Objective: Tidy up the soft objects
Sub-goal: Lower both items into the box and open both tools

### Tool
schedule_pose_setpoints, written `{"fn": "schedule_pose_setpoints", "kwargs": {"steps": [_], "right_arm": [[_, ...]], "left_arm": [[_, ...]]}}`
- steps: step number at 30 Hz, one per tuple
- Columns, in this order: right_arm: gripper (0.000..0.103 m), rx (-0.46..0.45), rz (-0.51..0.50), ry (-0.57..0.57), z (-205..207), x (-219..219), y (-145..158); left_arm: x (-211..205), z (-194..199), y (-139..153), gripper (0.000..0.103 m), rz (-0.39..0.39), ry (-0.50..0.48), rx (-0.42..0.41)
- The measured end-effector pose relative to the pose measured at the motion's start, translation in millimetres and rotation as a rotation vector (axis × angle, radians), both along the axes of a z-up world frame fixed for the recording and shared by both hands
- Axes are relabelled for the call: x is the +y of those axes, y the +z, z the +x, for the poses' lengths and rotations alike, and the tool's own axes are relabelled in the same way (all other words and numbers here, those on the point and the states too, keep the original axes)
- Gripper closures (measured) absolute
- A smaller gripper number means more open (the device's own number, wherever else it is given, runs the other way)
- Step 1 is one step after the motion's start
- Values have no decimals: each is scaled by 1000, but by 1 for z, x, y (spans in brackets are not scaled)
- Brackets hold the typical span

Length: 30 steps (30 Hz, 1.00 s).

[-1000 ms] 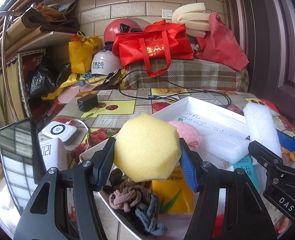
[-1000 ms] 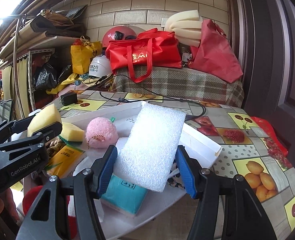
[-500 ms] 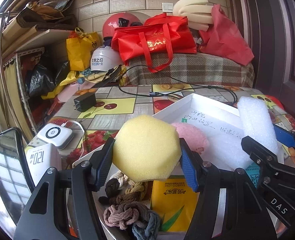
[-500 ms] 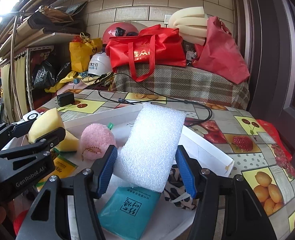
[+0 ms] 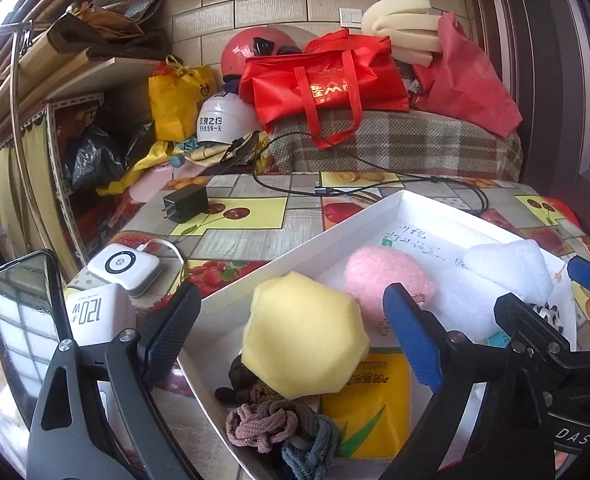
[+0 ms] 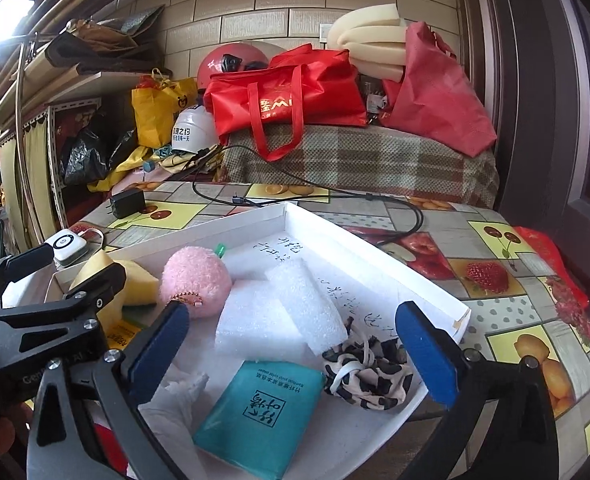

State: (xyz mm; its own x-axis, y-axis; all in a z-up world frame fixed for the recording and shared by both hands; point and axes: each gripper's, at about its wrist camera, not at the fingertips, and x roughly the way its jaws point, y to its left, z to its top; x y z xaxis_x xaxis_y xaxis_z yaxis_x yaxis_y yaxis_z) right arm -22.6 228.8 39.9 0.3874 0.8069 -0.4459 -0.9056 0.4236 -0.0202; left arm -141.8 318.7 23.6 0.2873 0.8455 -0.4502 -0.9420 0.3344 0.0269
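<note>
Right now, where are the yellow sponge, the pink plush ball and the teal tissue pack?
yellow sponge (image 5: 303,340), left wrist view, front face.
pink plush ball (image 6: 195,280), right wrist view, fuzzy middle.
teal tissue pack (image 6: 261,412), right wrist view, printed top.

Yellow sponge (image 5: 305,340) and white foam (image 6: 291,308) lie in tray (image 6: 375,252).

The far corner of the shallow white cardboard tray (image 6: 379,258) lies bare above the handwriting, open to reach, while nearer it is crowded by the fluffy pink ball (image 6: 195,282), 2 white foam blocks (image 6: 279,312), teal tissue packet (image 6: 259,412) and yellow hexagonal sponge (image 5: 305,346).
</note>
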Motion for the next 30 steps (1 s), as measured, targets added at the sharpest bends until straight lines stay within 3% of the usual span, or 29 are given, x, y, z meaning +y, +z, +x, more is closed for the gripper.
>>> {"fn": "schedule_pose_setpoints", "kwargs": {"steps": [11,30], "right_arm": [[0,-45,68,1,-9,-14,5],[0,-56,81,-25,-26,-66,4]], "left_arm": [[-20,-10,7,10,109,-6,-46],[-79,-22,8,10,118,-46,-101]]}}
